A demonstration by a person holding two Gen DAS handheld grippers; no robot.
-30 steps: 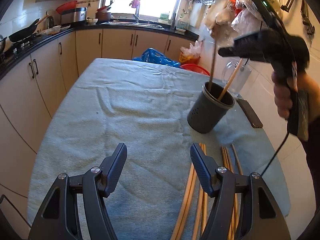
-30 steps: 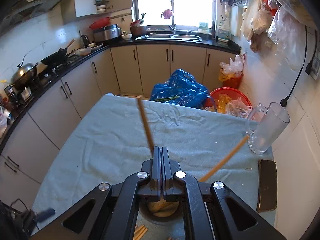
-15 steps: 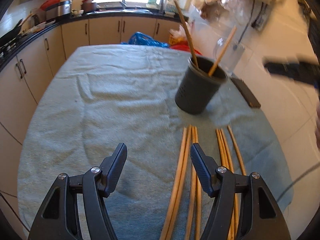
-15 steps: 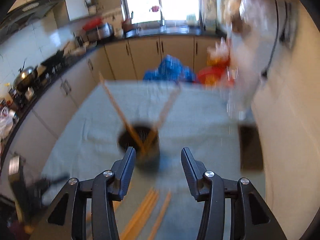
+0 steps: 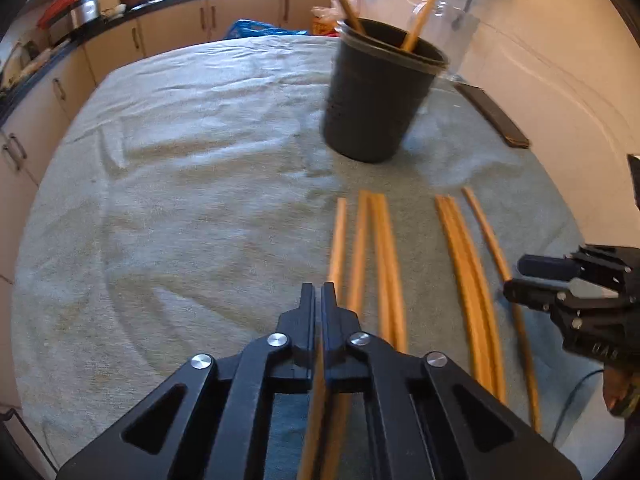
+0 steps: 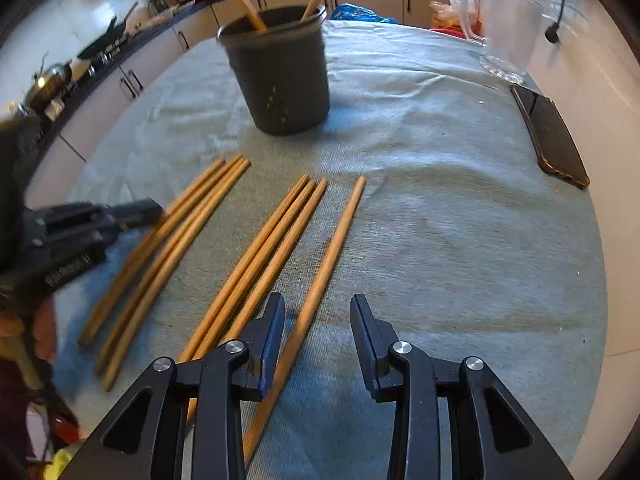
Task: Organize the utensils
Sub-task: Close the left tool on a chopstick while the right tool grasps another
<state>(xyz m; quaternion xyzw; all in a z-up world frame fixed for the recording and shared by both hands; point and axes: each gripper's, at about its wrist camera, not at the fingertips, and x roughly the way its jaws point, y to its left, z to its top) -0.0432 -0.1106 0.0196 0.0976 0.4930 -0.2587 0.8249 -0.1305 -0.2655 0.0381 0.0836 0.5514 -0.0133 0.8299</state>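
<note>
Both tongs descended to the chopsticks [image 6: 256, 256]. Left tongs [image 5: 318, 296] clamped one chopstick [image 5: 337, 236]; right tongs [image 6: 316, 320], closing, straddled another [image 6: 332, 248] untouched. Off-centre closure could roll it.

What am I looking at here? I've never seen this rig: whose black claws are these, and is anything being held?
No robot: a person carries a two-finger gripper in each hand, each with a fisheye camera looking along its fingers. The left gripper is shut on one chopstick, the leftmost of those lying there. The right gripper is open, its jaws just closing around a single chopstick without pressing it yet. More chopsticks lie on the grey cloth. A dark holder already has two in it. Beyond are a glass jug and a phone.
</note>
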